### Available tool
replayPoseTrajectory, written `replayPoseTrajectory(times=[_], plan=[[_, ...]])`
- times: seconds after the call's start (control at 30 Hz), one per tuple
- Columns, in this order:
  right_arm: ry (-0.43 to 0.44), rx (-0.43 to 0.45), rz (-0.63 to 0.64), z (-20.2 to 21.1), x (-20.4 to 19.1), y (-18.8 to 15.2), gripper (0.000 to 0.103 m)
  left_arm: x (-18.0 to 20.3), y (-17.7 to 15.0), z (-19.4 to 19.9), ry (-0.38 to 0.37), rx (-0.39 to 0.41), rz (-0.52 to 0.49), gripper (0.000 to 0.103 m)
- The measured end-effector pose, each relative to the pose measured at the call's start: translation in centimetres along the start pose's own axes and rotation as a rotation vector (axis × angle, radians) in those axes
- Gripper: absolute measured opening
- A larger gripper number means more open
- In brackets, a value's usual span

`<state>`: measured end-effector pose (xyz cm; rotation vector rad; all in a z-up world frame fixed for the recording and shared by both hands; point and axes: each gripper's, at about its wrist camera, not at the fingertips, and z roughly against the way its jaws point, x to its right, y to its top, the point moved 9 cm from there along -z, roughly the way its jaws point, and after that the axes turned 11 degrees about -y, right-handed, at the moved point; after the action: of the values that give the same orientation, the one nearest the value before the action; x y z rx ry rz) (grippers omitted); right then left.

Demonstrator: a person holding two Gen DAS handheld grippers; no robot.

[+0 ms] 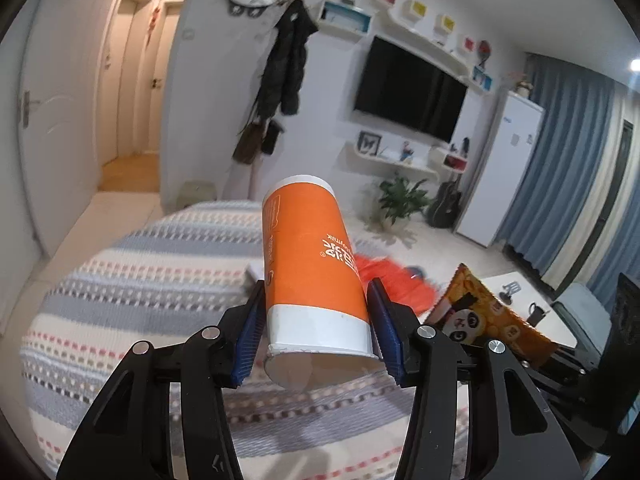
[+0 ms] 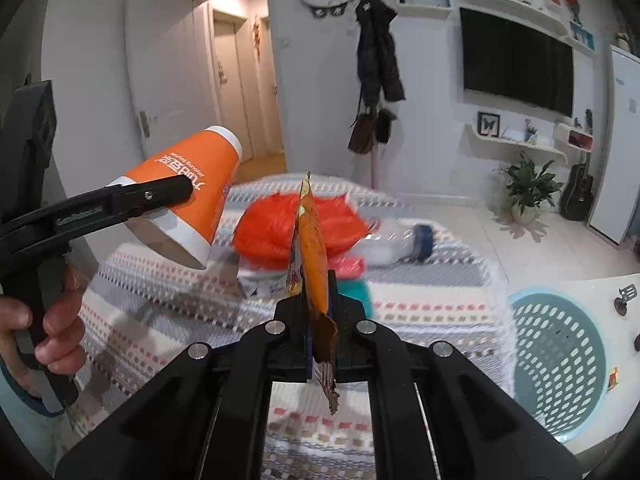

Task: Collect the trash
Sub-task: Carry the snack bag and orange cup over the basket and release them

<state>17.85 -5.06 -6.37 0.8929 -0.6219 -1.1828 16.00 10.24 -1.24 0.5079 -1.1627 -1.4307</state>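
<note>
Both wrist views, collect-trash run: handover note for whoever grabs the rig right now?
Left gripper: shut on the orange paper cup, held above the bed.
Right gripper: shut on the snack wrapper, pinched edge-on.
Teal basket sits low to the right, nothing visible inside.
Left on the striped blanket: red mesh bag, plastic bottle.
Done: two pieces picked up. Left: drop both, collect the rest.

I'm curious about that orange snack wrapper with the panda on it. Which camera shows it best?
The left wrist view: the snack wrapper shows its printed panda face there, behind the left gripper. In the right wrist view the right gripper pinches it edge-on, a thin strip.
</note>
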Motion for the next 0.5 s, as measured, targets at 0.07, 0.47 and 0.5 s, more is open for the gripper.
replayPoseTrajectory(times=[0.07,0.47,0.5], plan=[[-0.014,0.016,-0.019,0.2,1.4,0.6,0.004,1.8,1.1,-0.2,-0.019,0.013,-0.022,0.049],[-0.147,0.066,-0.143,1.9,11.8,1.8,0.004,11.1,2.2,-4.6,-0.122,-0.007,-0.143,0.049],[-0.157,0.063,-0.152,1.8,12.5,1.6,0.004,11.5,2.1,-5.1,-0.128,-0.013,-0.151,0.049]])
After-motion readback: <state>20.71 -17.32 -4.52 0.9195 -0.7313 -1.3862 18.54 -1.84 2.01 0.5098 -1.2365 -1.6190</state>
